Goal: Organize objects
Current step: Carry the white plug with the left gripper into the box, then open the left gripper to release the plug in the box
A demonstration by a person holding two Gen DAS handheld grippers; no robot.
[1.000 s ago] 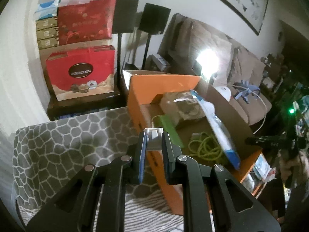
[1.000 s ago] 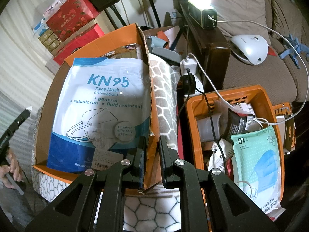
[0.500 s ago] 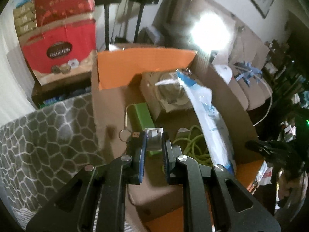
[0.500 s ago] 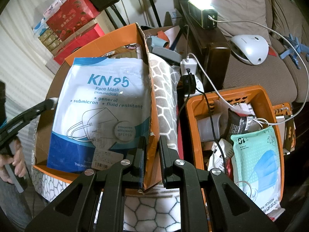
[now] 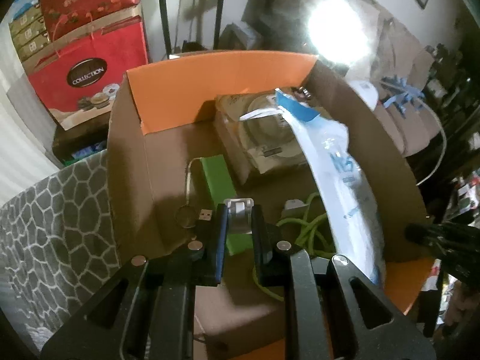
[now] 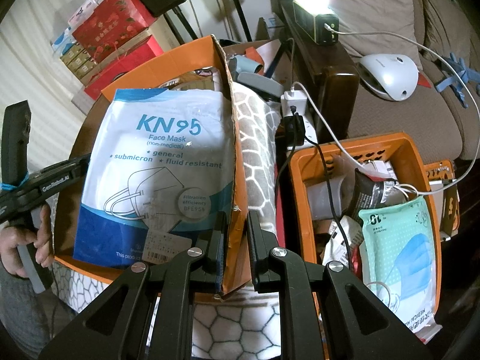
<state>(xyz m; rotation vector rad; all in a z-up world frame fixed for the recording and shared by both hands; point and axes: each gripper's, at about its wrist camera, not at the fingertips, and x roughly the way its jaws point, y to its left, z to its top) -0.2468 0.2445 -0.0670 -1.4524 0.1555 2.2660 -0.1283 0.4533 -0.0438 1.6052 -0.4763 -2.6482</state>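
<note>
Left claw (image 5: 239,225): clamped on a small white-grey clip-like piece (image 5: 239,214)
Below: open orange cardboard box (image 5: 222,90) with green cable (image 5: 312,225)

1. Cardboard box (image 5: 222,81): orange outside, plain brown inside.
2. Blanket (image 5: 60,216): grey with white cracked-stone lines.
3. KN95 mask pack (image 6: 156,174): white and blue.
4. Cable (image 5: 312,225): lime green.
5. Basket (image 6: 354,147): orange.
6. Gift boxes (image 5: 90,45): red.

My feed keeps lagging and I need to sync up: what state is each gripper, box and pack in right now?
left gripper: shut on a small white object, above the box interior.
right gripper: shut on the cardboard box wall.
cardboard box: open, partly filled.
KN95 mask pack: sealed, leaning inside the box.
orange crate: open, full.
</note>
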